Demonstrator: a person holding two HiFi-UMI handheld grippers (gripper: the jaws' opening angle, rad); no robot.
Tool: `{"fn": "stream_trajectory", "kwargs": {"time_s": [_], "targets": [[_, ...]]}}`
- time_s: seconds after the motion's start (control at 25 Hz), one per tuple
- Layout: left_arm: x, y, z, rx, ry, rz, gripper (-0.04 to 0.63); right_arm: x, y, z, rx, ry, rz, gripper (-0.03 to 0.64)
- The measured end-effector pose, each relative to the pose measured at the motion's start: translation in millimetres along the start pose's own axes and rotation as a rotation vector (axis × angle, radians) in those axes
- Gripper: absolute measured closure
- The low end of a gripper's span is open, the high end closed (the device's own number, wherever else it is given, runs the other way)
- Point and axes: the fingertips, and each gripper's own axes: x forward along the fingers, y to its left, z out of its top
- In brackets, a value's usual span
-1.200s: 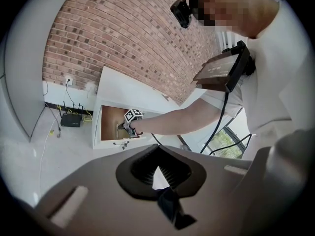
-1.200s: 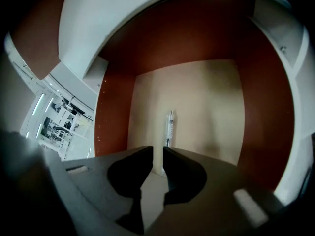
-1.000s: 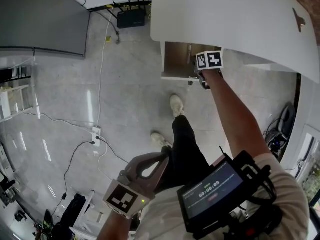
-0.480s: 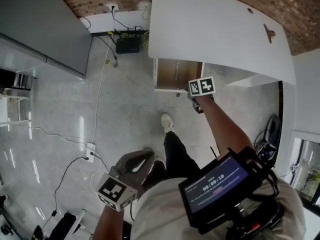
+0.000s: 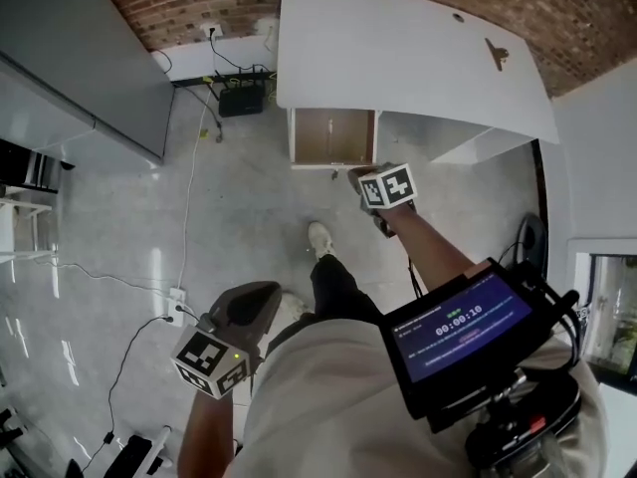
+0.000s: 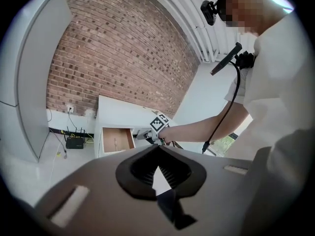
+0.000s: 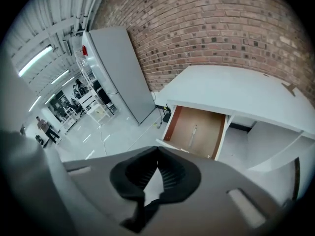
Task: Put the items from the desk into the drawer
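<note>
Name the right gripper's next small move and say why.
Probably carry the right gripper up over the desk toward the small brown item lying on it, opening the jaws on the way. Its jaws have just closed with nothing between them. The drawer stands open with a thin item already inside, and the brown item is not yet put away.

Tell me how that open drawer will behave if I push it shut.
The drawer probably slides straight in, stiff and boxy, since it hangs pulled out under the desk. It looks light: almost empty. The small item inside may skid if pushed hard.
</note>
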Motion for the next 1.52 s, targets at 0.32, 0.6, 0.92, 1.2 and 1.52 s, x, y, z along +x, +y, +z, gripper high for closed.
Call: {"fn": "stream_trajectory", "kwargs": {"time_s": [0.32,0.6,0.92,1.2,1.52], "targets": [[-16,-26,-15,0.050,0.012,-0.012,0.589,-63,58,-13,-0.052,-0.076,0.023,0.615],[-30,-67,-21,0.089,-0.001,-0.008,0.589,-134,114,-35,-0.112,-0.162,0.084,0.614],[-34,-64,-29,0.073,0.017,-0.026,0.589,-167,161,-39,-0.189,-0.194,0.129,0.615],[-32,-56,-29,0.057,0.029,-0.046,0.589,-178,192,-40,-0.243,-0.211,0.162,0.615],[-27,-55,-30,0.068,0.044,-0.067,0.589,-184,213,-43,-0.295,-0.216,0.180,0.615]]}}
